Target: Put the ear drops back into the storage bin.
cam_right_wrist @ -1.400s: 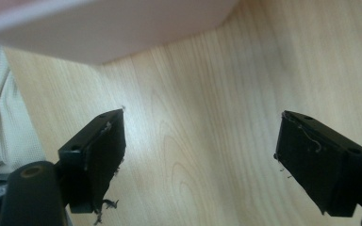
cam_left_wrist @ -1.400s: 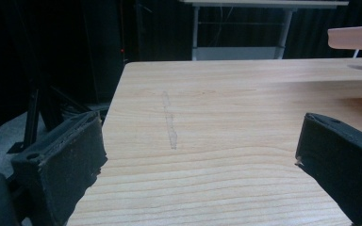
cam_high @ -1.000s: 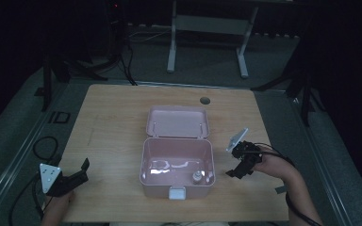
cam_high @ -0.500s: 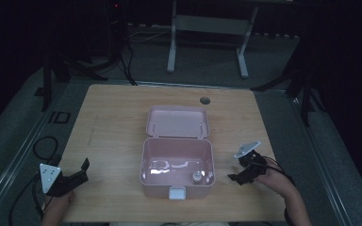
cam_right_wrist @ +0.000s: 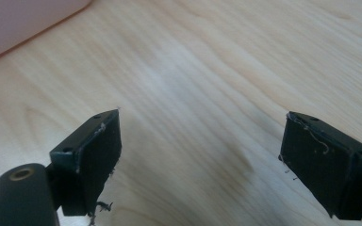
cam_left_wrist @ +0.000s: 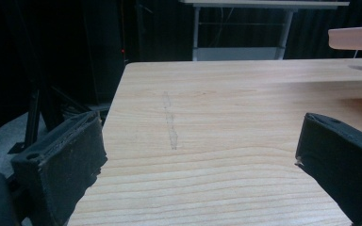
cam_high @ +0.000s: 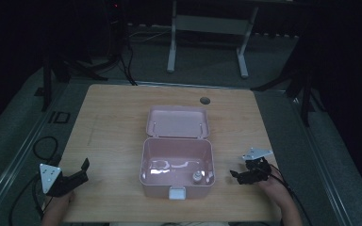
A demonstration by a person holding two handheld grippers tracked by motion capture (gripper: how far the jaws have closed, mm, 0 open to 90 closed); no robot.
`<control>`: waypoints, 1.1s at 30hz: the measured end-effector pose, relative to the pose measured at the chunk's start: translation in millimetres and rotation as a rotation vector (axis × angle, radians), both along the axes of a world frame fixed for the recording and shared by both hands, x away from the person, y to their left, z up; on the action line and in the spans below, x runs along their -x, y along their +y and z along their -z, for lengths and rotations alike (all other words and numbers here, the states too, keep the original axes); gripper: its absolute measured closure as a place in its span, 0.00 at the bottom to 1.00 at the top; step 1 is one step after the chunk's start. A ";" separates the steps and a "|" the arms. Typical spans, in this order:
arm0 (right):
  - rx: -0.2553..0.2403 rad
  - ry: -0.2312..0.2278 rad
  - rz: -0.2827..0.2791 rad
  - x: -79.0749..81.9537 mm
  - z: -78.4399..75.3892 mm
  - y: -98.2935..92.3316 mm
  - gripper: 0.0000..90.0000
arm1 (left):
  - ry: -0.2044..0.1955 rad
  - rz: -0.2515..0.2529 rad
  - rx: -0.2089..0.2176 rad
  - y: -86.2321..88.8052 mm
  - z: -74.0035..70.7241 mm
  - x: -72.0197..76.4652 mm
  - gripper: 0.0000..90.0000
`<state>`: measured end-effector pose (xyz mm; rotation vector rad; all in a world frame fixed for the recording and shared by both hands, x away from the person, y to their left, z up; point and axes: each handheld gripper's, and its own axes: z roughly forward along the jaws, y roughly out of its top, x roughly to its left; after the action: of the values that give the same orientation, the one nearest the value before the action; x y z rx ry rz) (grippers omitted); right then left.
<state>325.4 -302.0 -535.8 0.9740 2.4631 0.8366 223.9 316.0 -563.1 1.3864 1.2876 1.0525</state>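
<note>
Pink box [cam_high: 177,160] sits open on my desk [cam_high: 113,127]; left claw [cam_high: 82,172] rests well left of it, right claw [cam_high: 238,176] near its right, both spread apart and empty.

Bare wooden worktop in a dark room

The worktop [cam_high: 113,122] has a round cable hole [cam_high: 204,100] near its far edge; a metal stand [cam_high: 207,28] and cables [cam_high: 125,61] sit on the floor beyond.

— How is the light behaving?
— The high view is looking dim and murky; the table [cam_high: 118,122] is standing out from black surroundings.
— And the gripper views?
— Brighter, though the right one is blurring.
</note>
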 end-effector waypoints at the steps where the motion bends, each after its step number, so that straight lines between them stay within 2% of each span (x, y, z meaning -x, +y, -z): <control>1: -0.006 -0.013 0.018 0.7 0.2 -2.1 0.14 | 0.000 0.000 0.000 0.0 0.0 0.0 0.02; 5: -0.037 -0.057 0.100 3.0 1.3 -12.0 0.14 | -0.001 -0.001 0.000 -0.1 0.0 0.1 0.02; 14: -0.049 -0.183 0.286 9.9 4.0 -28.0 0.14 | -0.002 -0.002 -0.001 -0.2 0.0 0.1 0.02; 17: -0.068 -0.221 0.343 10.9 6.6 -29.8 0.14 | -0.002 -0.002 -0.001 -0.1 0.0 0.1 0.02; 24: -0.075 -0.284 0.412 13.7 11.6 -30.2 0.14 | -0.001 -0.001 0.000 -0.1 0.0 0.1 0.02; 26: -0.083 -0.314 0.429 15.3 11.5 -29.3 0.14 | -0.002 0.000 -0.001 -0.1 0.0 0.1 0.02; 29: -0.124 -0.351 0.454 17.0 10.1 -29.8 0.14 | -0.001 0.001 -0.002 -0.1 0.0 0.2 0.02; 31: -0.157 -0.373 0.451 18.4 9.7 -31.1 0.14 | -0.002 0.001 -0.002 -0.1 0.0 0.2 0.02; 33: -0.169 -0.391 0.445 19.6 9.9 -31.9 0.14 | -0.002 0.001 -0.001 -0.2 0.0 0.1 0.02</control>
<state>305.8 -333.9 -545.7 1.2217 1.7805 0.9755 223.8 315.8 -563.2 1.3864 1.2853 1.0539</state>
